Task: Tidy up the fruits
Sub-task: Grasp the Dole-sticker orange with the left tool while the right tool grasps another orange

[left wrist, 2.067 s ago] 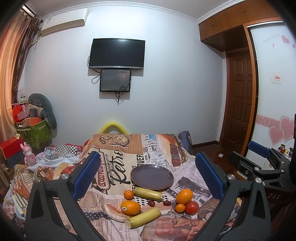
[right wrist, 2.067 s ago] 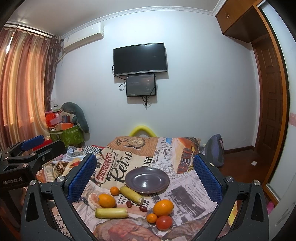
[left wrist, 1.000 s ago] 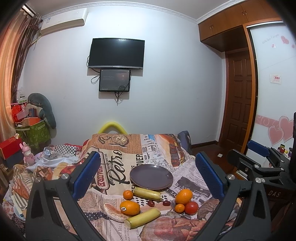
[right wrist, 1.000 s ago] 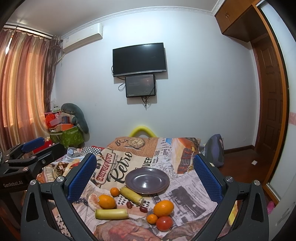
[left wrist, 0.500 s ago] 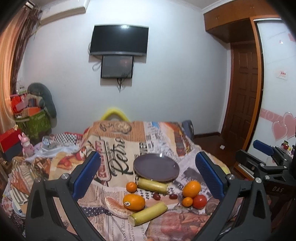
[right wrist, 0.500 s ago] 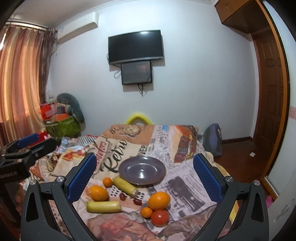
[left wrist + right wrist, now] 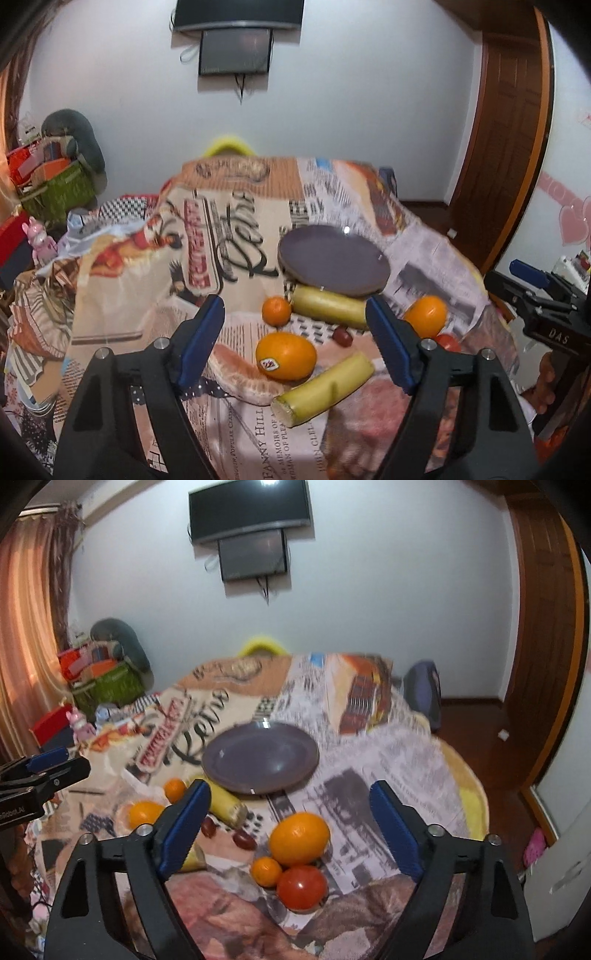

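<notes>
A grey plate lies on a table under a newspaper-print cloth. In front of it lie a stickered orange, a small tangerine, two yellow banana pieces, a peeled citrus piece and dark dates. At the right sit a big orange, a small tangerine and a tomato. My left gripper is open above the stickered orange. My right gripper is open above the big orange.
A TV hangs on the back wall. Boxes, a green basket and a pink toy crowd the left side. A wooden door and a backpack are at the right. The table edge drops off at the right.
Both grippers have moved forward and down toward the fruit, which now looms larger. Their jaws look narrower than before but remain open. The fruit has not moved.
</notes>
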Demonstrator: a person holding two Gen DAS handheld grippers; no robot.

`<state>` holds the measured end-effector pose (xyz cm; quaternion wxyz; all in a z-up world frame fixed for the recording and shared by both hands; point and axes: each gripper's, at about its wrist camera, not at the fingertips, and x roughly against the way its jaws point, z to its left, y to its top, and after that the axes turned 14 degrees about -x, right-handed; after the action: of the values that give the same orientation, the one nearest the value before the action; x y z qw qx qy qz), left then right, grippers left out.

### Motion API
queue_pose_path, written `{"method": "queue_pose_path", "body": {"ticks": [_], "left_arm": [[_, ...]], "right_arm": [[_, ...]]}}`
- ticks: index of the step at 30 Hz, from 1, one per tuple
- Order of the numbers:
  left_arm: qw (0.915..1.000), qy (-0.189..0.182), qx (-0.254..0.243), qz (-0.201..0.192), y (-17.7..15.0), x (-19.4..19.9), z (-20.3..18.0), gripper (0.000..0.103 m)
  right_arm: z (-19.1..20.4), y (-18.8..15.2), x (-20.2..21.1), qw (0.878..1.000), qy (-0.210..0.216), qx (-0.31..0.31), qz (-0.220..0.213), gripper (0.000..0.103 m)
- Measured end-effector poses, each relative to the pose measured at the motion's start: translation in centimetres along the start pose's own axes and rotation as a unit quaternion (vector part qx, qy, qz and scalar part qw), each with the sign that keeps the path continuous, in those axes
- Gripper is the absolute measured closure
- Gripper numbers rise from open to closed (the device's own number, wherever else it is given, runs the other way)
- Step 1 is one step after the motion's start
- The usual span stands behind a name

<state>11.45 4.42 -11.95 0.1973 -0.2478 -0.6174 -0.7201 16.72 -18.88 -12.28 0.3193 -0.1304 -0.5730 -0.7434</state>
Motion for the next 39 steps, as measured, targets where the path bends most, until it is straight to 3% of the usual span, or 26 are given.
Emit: {"method": "queue_pose_path", "body": {"ticks": [8,17,23,25,30,34,39], "left_arm": [[0.9970,-0.021,0.000,0.075,-2.1,-5.1,0.8,0.024],[0.9916,-0.043,0.003,0.122,-3.6,-8.8,1.2,0.024],[0.9902,-0.048,-0.006,0.131,-3.8,-10.1,0.8,0.024],[0.9897,-0.051,-0.008,0.133,-3.9,-10.5,0.7,0.032],[0.9886,-0.065,-0.006,0.136,-3.9,-11.2,0.5,0.039],[0.9888,-0.064,-0.009,0.135,-3.8,-11.2,0.5,0.039],[0.9882,-0.064,-0.008,0.139,-3.7,-11.2,0.5,0.040]], "right_arm": [[-1.6,-0.9,-4.0,0.998,-0.008,-0.001,0.064,0.021],[-2.3,-2.2,-8.4,0.991,0.003,-0.009,0.131,0.027],[-2.2,-2.8,-9.9,0.989,0.003,-0.004,0.151,0.027],[-2.2,-2.9,-10.3,0.988,0.002,-0.002,0.155,0.027],[-2.2,-3.1,-11.1,0.986,0.004,0.001,0.164,0.027],[-2.2,-3.2,-11.4,0.986,0.002,0.004,0.169,0.036],[-2.4,-3.1,-11.3,0.985,0.007,-0.004,0.170,0.037]]}}
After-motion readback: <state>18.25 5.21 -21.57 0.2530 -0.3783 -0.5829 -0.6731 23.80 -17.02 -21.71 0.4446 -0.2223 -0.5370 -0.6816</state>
